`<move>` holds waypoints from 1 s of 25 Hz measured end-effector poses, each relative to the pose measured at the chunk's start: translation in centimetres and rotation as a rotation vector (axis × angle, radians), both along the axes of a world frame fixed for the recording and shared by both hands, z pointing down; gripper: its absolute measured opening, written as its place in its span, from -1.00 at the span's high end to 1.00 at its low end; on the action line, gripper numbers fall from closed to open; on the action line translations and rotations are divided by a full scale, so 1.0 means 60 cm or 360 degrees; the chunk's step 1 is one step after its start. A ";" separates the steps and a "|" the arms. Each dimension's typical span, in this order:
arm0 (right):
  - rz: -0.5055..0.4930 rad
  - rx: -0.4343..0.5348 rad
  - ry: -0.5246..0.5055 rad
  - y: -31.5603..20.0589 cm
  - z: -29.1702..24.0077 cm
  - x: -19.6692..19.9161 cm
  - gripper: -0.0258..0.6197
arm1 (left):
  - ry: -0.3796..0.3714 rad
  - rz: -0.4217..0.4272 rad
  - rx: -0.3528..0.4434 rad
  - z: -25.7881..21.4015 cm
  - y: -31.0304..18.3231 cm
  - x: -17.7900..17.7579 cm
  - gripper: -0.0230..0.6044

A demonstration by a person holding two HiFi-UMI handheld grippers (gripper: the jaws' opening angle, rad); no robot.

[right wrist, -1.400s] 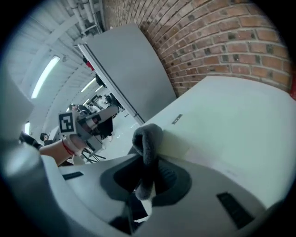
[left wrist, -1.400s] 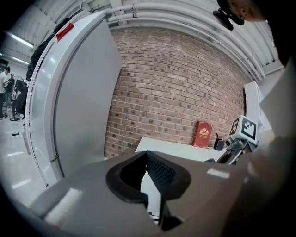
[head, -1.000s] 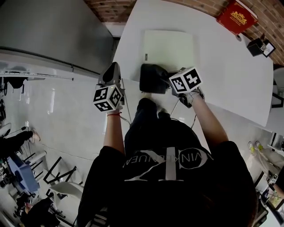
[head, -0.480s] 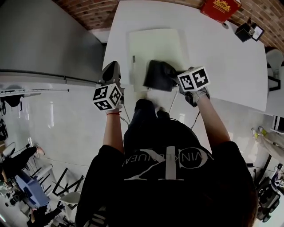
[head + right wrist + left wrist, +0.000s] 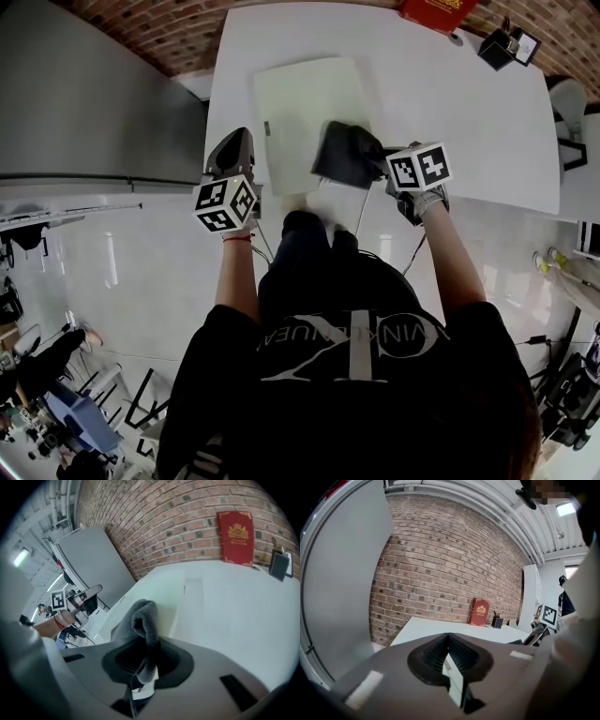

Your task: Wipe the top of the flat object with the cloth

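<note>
Jaws of the right hand-held gripper (image 5: 143,663) clamp a thick fold of the cloth (image 5: 139,617), which is bunched over the near right corner of the pad (image 5: 302,112) on the white desk (image 5: 469,122). The cloth looks soft, light and limp, best held by a bunched fold. The pad seems thin, stiff and light, so it may slide. The left hand-held gripper (image 5: 449,645), closed on nothing, hovers by the desk's left edge.

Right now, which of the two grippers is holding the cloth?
The right gripper: its jaws are shut on the dark grey cloth. The left gripper is shut with nothing between its jaws.
</note>
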State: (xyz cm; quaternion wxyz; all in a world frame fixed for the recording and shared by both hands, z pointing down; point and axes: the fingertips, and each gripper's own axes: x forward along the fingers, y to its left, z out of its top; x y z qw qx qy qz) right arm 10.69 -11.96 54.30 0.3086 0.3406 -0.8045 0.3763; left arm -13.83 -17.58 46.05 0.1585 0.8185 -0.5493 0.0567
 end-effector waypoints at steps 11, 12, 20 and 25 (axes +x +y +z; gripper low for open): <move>0.0152 0.0053 0.0067 -0.003 0.002 0.056 0.76 | -0.0009 0.0043 0.0023 -0.011 -0.008 0.012 0.89; 0.0160 0.0070 0.0093 -0.004 0.001 0.062 0.76 | -0.0008 0.0043 0.0024 -0.011 -0.008 0.013 0.89; 0.0276 0.0303 0.0230 -0.031 -0.028 0.112 0.76 | -0.0005 0.0044 0.0021 -0.011 0.001 0.014 0.89; 0.0338 0.0496 0.0261 -0.056 -0.068 0.129 0.76 | -0.0004 0.0014 0.0026 -0.013 0.009 0.002 0.89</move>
